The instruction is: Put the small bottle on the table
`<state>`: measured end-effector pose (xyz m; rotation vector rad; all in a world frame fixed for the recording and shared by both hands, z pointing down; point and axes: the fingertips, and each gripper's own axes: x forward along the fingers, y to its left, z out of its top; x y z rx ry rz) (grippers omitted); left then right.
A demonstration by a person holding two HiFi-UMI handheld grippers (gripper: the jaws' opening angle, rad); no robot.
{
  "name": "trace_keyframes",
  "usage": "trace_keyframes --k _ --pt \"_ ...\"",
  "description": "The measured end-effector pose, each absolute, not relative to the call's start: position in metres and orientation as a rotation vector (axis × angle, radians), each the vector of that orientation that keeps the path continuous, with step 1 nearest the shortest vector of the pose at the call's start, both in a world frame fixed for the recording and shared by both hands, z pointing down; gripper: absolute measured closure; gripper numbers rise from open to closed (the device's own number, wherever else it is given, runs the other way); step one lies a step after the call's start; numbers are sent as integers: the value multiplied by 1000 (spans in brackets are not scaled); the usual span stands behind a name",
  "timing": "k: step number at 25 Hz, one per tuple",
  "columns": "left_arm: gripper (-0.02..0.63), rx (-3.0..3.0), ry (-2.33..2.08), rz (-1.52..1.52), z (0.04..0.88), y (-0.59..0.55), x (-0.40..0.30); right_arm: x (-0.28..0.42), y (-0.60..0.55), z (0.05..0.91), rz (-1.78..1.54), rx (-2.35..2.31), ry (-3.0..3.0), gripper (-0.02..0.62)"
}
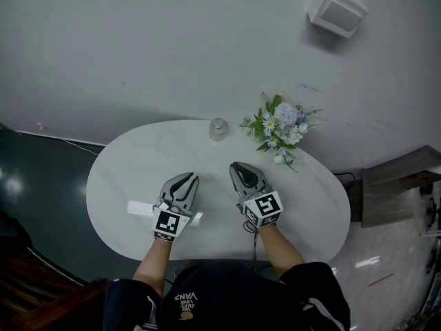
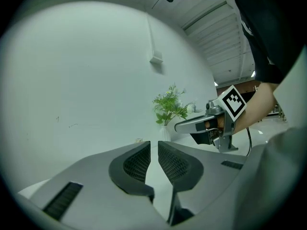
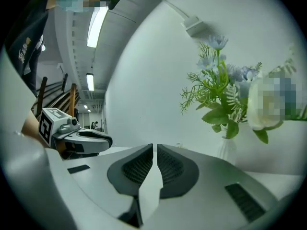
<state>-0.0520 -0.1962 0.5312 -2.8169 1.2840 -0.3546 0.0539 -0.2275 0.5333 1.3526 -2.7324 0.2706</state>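
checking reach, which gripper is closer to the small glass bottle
Right. The right gripper is just short of the small bottle, slightly to its right; the left gripper is further back, to its left.

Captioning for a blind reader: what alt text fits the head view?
The grey left gripper and right gripper hover shut and empty over a white oval table's near side. A small clear glass bottle stands near its far edge beside a bouquet of blue and white flowers.
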Motion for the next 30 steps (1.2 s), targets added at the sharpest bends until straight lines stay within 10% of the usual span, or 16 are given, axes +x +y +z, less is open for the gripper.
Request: trace_keyframes --k 30 --pt "566 -2729 1371 -195 474 -36 9 119 -40 499 293 1238 -2807 543"
